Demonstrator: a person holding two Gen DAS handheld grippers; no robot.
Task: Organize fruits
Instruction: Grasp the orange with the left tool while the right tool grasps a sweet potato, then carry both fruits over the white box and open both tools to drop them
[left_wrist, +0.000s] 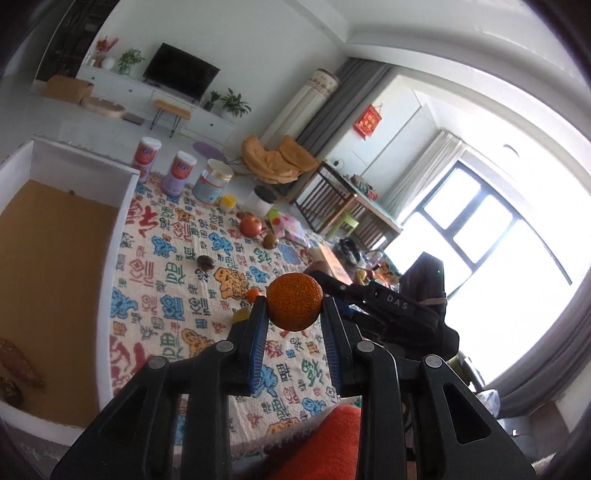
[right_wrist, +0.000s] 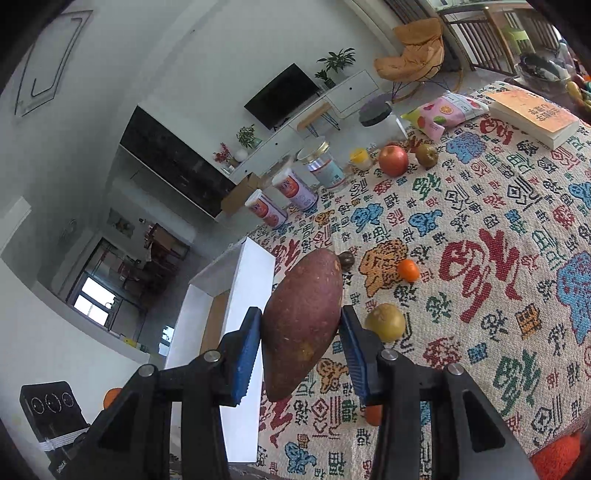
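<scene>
Patterned cloth (right_wrist: 480, 229) covers table. White box (left_wrist: 125, 206), brown floor, at cloth's left edge; only left view shows its inside, two brown items in near corner. Sweet potato (right_wrist: 301, 325), reddish-purple, tapered, pinched upright by right gripper (right_wrist: 299, 343), raised above cloth. Orange (left_wrist: 294, 301), rough dimpled skin, clamped by left gripper (left_wrist: 295, 314), raised, angled down. Right view alone shows book (right_wrist: 532, 116), yellow-green pear (right_wrist: 386, 321).

White box (left_wrist: 122, 206) interior mostly bare, open from above; two brown items (left_wrist: 18, 369) sit in its near corner. Cloth (right_wrist: 480, 332) centre dotted with loose fruit; canisters (left_wrist: 181, 171) and jars line the far edge.
</scene>
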